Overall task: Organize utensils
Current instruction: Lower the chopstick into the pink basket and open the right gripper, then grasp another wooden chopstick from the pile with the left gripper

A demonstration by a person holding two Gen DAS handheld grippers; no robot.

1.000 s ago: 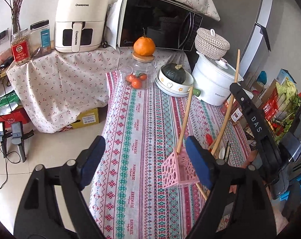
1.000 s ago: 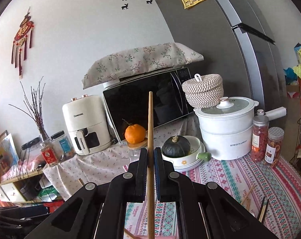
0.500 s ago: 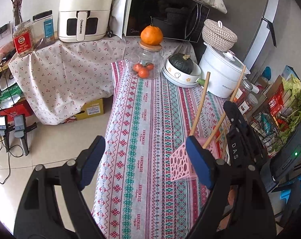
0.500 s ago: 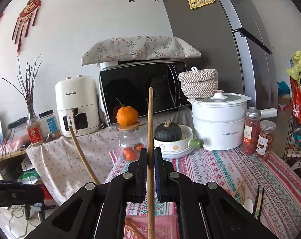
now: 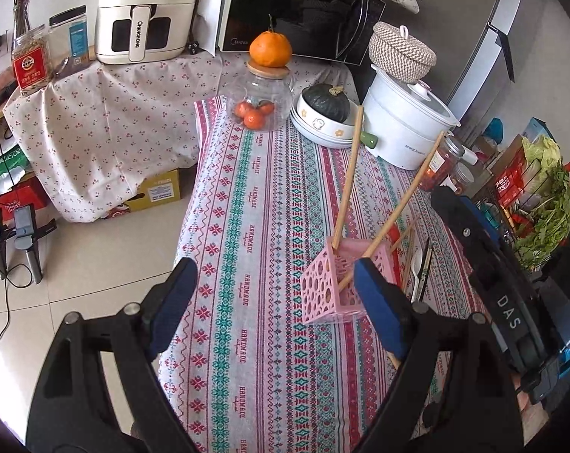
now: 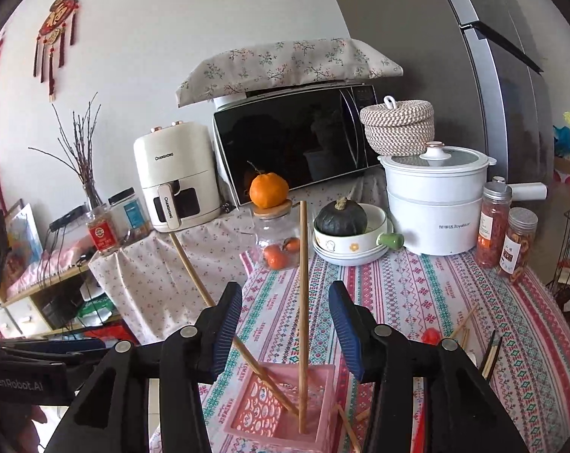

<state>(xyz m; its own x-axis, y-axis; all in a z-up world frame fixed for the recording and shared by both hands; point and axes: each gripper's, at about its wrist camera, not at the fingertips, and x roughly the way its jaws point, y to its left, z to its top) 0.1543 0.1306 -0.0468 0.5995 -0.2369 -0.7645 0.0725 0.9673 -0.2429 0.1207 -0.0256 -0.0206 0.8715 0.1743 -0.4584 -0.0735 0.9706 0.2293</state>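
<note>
A pink perforated holder [image 5: 324, 283] stands on the striped tablecloth [image 5: 247, 226]; it also shows in the right wrist view [image 6: 281, 411]. Two long wooden chopsticks stand in it: one [image 5: 347, 177] leans left, the other [image 5: 405, 198] leans right. In the right wrist view the second chopstick [image 6: 303, 302] stands upright between the open fingers, untouched. My right gripper [image 6: 285, 324] is open just above the holder. My left gripper [image 5: 271, 302] is open and empty, its right finger beside the holder. More chopsticks and a white spoon [image 5: 417, 264] lie right of the holder.
At the table's far end stand a glass jar [image 5: 262, 102] with an orange on top, a bowl with a squash [image 5: 326, 113], a white cooker [image 5: 405, 124] and spice jars [image 6: 507, 234]. Air fryer and microwave stand behind. A vegetable rack [image 5: 541, 204] is at right.
My right gripper lowered the chopstick into the pink holder, then opened and let it go. My left gripper's view tilted down toward the table.
</note>
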